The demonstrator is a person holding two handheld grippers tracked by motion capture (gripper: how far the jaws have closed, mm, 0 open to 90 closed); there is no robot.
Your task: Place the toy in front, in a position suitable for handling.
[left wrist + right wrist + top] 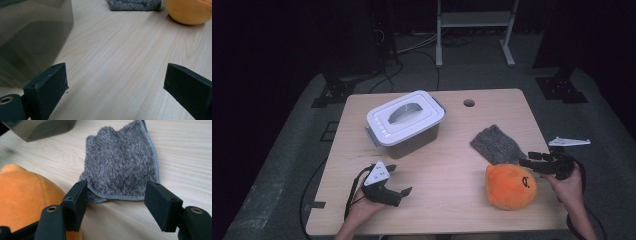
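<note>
A grey fuzzy cloth (498,144) lies flat on the right half of the wooden table (452,175). An orange plush toy (510,186) sits just in front of it. My right gripper (528,159) hovers at the cloth's right side, above the plush, pointing left. Its jaws stand open in the right gripper view (116,195), with the cloth's hemmed near edge (122,162) just beyond them and the plush (25,192) at the left. My left gripper (399,179) rests low at the front left, open, with bare table between its jaws (116,77).
A grey box with a white handled lid (404,120) stands at the back left, and its dark wall (30,37) is close to the left gripper. A round hole (469,103) is in the table's far edge. A white flat piece (568,142) lies beyond the right edge.
</note>
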